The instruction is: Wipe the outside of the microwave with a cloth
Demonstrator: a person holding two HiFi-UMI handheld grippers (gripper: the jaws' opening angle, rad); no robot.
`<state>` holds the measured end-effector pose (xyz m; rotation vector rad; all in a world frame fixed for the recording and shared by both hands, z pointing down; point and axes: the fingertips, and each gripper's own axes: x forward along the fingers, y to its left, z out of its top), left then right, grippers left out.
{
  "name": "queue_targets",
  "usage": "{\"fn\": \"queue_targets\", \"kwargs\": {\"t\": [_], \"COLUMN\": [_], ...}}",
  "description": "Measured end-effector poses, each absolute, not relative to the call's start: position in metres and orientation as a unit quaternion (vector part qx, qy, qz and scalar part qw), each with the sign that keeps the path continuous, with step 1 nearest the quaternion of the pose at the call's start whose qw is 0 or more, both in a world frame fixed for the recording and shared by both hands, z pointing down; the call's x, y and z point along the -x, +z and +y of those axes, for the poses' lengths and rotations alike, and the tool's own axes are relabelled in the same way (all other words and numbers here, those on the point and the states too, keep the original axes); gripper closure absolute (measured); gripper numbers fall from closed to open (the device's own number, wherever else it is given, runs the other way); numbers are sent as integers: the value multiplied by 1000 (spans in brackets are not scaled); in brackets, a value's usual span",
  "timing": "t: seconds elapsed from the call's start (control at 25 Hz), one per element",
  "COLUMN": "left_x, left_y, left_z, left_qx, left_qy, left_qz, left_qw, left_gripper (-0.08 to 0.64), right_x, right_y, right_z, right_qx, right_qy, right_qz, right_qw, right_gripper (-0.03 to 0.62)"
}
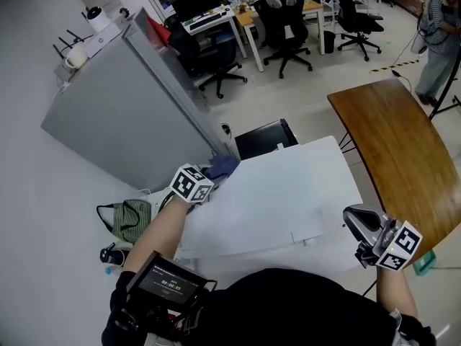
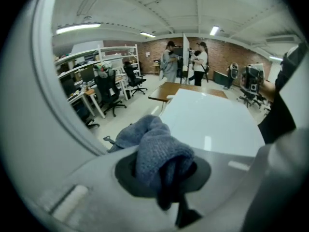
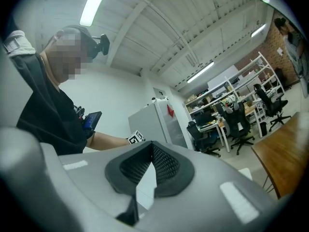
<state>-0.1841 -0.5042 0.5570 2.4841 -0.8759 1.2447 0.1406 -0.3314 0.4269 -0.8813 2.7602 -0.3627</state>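
A blue-grey cloth [image 1: 222,167] [image 2: 155,149] is bunched between the jaws of my left gripper [image 1: 213,174] [image 2: 162,172], which is shut on it. The cloth sits at the far left corner of a flat white top [image 1: 274,193] [image 2: 212,115] right below me. Whether that top belongs to the microwave I cannot tell. My right gripper [image 1: 357,220] [image 3: 148,172] hangs past the white top's right edge, raised and tilted. Its black pads meet in a narrow V with nothing between them.
A tall grey cabinet [image 1: 122,114] stands close on the left. A black box [image 1: 266,137] lies beyond the white top, a curved wooden table [image 1: 403,157] to the right. A green bag [image 1: 130,219] lies on the floor. Office chairs [image 1: 288,27] and a person [image 1: 436,34] are further off.
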Motion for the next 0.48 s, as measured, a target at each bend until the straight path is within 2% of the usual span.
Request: {"fn": "queue_targets", "kwargs": {"t": [0.2, 0.48], "left_x": [53, -80], "left_y": [557, 557], "left_z": [-518, -518], "left_qx": [-867, -899], "left_qy": [447, 415], "left_qz": [-213, -137], "left_qw": [56, 16], "left_gripper": [503, 503], "right_x": [-197, -252], "right_y": [432, 445], "right_z": [-325, -297], "right_qx": [339, 398], "right_qy": [-123, -131], "right_qz": [925, 899], "right_qw": [121, 124], "right_gripper": [588, 588]}}
